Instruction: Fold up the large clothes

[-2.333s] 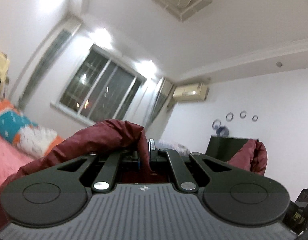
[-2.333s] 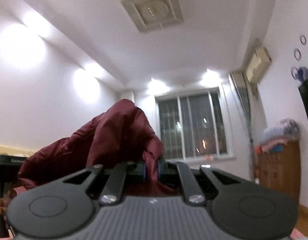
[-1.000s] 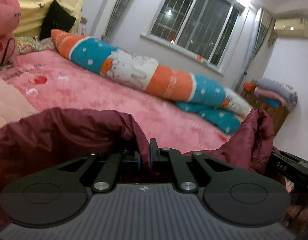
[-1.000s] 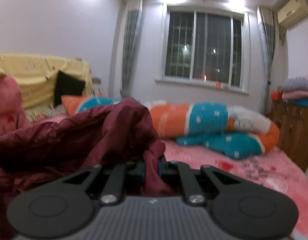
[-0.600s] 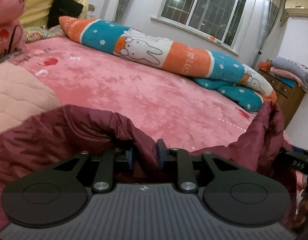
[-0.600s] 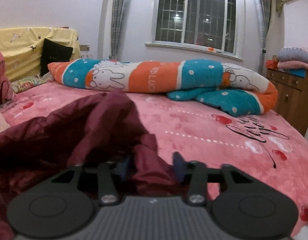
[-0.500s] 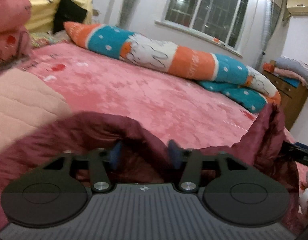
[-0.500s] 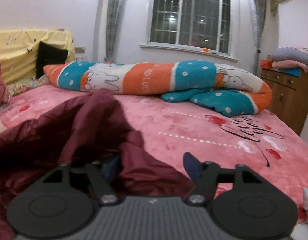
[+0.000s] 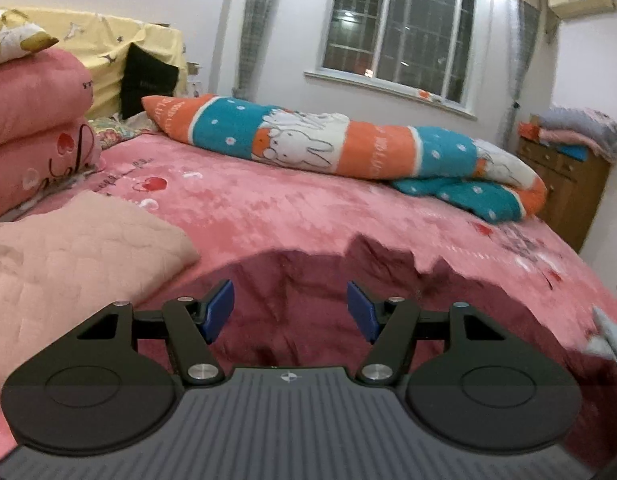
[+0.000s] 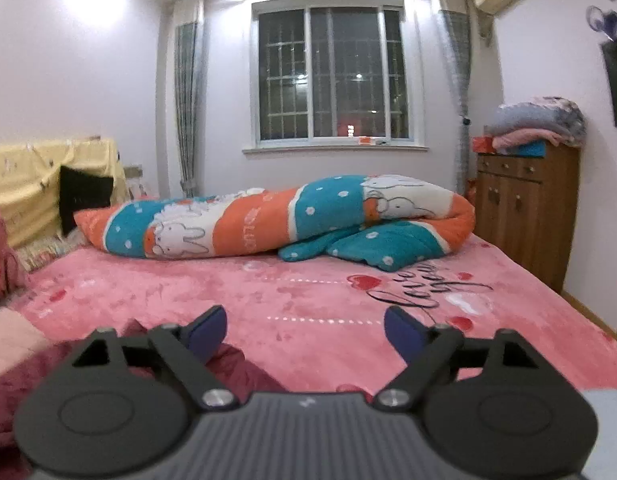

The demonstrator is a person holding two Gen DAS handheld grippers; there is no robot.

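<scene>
A dark red padded jacket (image 9: 388, 288) lies spread on the pink bed (image 9: 292, 208), just in front of and below my left gripper (image 9: 289, 307). That gripper is open and holds nothing; its blue pads stand wide apart above the fabric. In the right wrist view a piece of the same jacket (image 10: 244, 372) lies low at the left, under the left finger. My right gripper (image 10: 304, 334) is open and empty, above the pink bedspread (image 10: 316, 304).
A rolled orange, teal and white rabbit quilt (image 9: 348, 148) lies across the far side of the bed. A pale pink quilted blanket (image 9: 68, 248) and stacked pink bedding (image 9: 32, 128) are at the left. A wooden cabinet (image 10: 524, 212) stands at the right by the window wall.
Both grippers swung down from the ceiling to the bed with the jacket, then opened and let it go. The jacket now lies on the bed.
</scene>
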